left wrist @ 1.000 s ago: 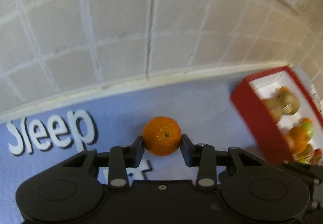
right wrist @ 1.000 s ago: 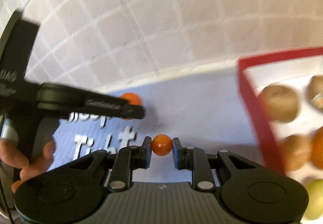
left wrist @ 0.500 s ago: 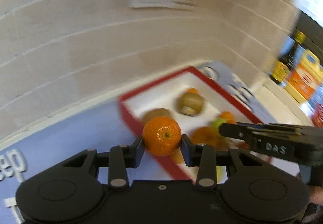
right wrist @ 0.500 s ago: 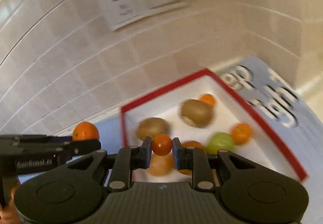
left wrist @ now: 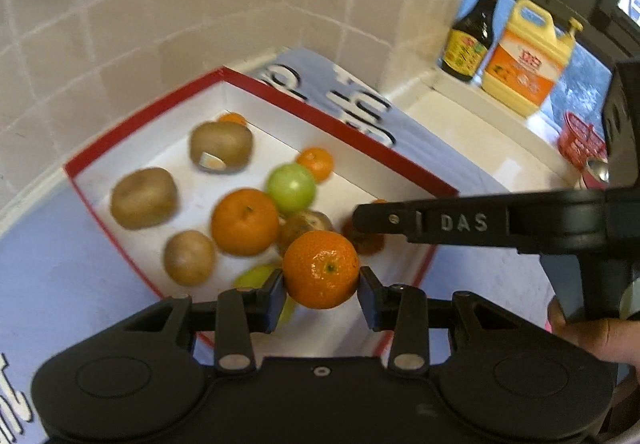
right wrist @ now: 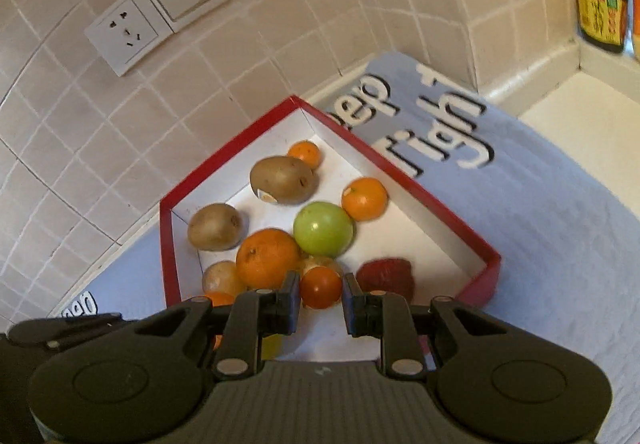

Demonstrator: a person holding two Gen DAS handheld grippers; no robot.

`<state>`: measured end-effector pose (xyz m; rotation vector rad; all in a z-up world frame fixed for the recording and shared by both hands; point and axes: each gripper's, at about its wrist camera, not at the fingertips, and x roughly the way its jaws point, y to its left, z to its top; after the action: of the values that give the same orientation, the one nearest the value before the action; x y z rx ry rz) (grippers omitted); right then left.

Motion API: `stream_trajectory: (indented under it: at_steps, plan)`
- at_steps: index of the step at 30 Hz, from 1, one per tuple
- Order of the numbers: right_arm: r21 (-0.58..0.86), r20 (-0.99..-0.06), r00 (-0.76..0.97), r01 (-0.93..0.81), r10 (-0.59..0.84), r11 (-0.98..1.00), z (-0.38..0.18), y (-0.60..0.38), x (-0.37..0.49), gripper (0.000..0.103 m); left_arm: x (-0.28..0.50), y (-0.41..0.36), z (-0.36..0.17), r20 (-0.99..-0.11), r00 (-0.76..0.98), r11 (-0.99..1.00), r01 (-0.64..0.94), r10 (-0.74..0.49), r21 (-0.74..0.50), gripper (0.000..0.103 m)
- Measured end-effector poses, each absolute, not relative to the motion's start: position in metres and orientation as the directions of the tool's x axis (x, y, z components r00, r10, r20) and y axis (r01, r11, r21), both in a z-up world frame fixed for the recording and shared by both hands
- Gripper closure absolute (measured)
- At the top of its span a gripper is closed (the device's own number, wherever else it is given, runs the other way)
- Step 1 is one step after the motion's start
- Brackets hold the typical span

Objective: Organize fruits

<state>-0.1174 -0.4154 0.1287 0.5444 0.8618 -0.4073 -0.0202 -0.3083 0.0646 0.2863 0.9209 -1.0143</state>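
A red-rimmed white box [left wrist: 344, 131] [right wrist: 400, 171] holds several fruits: kiwis [left wrist: 144, 197], an orange [left wrist: 245, 222], a green apple [left wrist: 291, 187] [right wrist: 323, 230] and small mandarins [right wrist: 364, 199]. My left gripper [left wrist: 321, 290] is shut on a mandarin [left wrist: 321, 268] and holds it above the box's near side. My right gripper [right wrist: 320, 302] is shut on a small red tomato [right wrist: 321, 287], also over the box's near end. The right gripper's body [left wrist: 480, 222] crosses the left wrist view.
The box sits on a blue mat with white lettering [right wrist: 540, 228] against a tiled wall with sockets [right wrist: 160, 7]. A dark sauce bottle [left wrist: 474, 27] and a yellow jug [left wrist: 524, 59] stand on a ledge at the right, beside a red basket [left wrist: 582, 143].
Both grippers have swung right from the open mat to above the red box, each still holding its fruit.
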Motion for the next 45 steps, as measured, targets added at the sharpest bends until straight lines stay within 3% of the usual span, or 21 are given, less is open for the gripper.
stream_trajectory:
  at_steps: [9, 11, 12, 14, 15, 16, 19, 24, 30, 45]
  plan:
    - [0.265, -0.825, 0.554, 0.557, -0.114, 0.787, 0.118, -0.412, -0.117, 0.077, -0.025, -0.312, 0.049, -0.791, 0.185, 0.542, 0.814, -0.583, -0.209, 0.056]
    - [0.255, -0.826, 0.549, 0.565, -0.128, 0.784, 0.119, -0.412, -0.117, 0.067, -0.024, -0.312, 0.047, -0.798, 0.182, 0.545, 0.812, -0.574, -0.207, 0.056]
    - [0.251, -0.824, 0.550, 0.570, -0.136, 0.782, 0.119, -0.412, -0.117, 0.057, -0.023, -0.313, 0.046, -0.803, 0.180, 0.548, 0.811, -0.568, -0.205, 0.053]
    - [0.254, -0.811, 0.565, 0.575, -0.152, 0.778, 0.123, -0.413, -0.119, 0.046, -0.023, -0.311, 0.047, -0.801, 0.198, 0.558, 0.806, -0.566, -0.195, 0.030]
    - [0.251, -0.807, 0.567, 0.581, -0.164, 0.774, 0.125, -0.413, -0.119, 0.034, -0.023, -0.309, 0.049, -0.794, 0.208, 0.562, 0.804, -0.571, -0.194, 0.021]
    - [0.253, -0.799, 0.577, 0.579, -0.171, 0.775, 0.127, -0.413, -0.120, 0.023, -0.022, -0.307, 0.051, -0.790, 0.216, 0.567, 0.800, -0.574, -0.193, 0.021]
    - [0.249, -0.785, 0.590, 0.580, -0.190, 0.775, 0.135, -0.411, -0.122, 0.013, -0.019, -0.305, 0.057, -0.790, 0.258, 0.598, 0.785, -0.555, -0.164, 0.021]
    - [0.214, -0.729, 0.630, 0.582, -0.269, 0.784, 0.161, -0.400, -0.130, 0.012, -0.017, -0.291, 0.072, -0.771, 0.401, 0.680, 0.731, -0.494, -0.055, 0.021]
    - [0.112, -0.706, 0.614, 0.589, -0.353, 0.800, 0.183, -0.369, -0.140, 0.002, -0.021, -0.258, 0.090, -0.734, 0.548, 0.777, 0.628, -0.401, 0.044, 0.021]
    - [-0.051, -0.779, 0.497, 0.557, -0.382, 0.829, 0.132, -0.280, -0.155, 0.002, -0.043, -0.214, 0.054, -0.752, 0.586, 0.860, 0.508, -0.303, 0.050, 0.021]
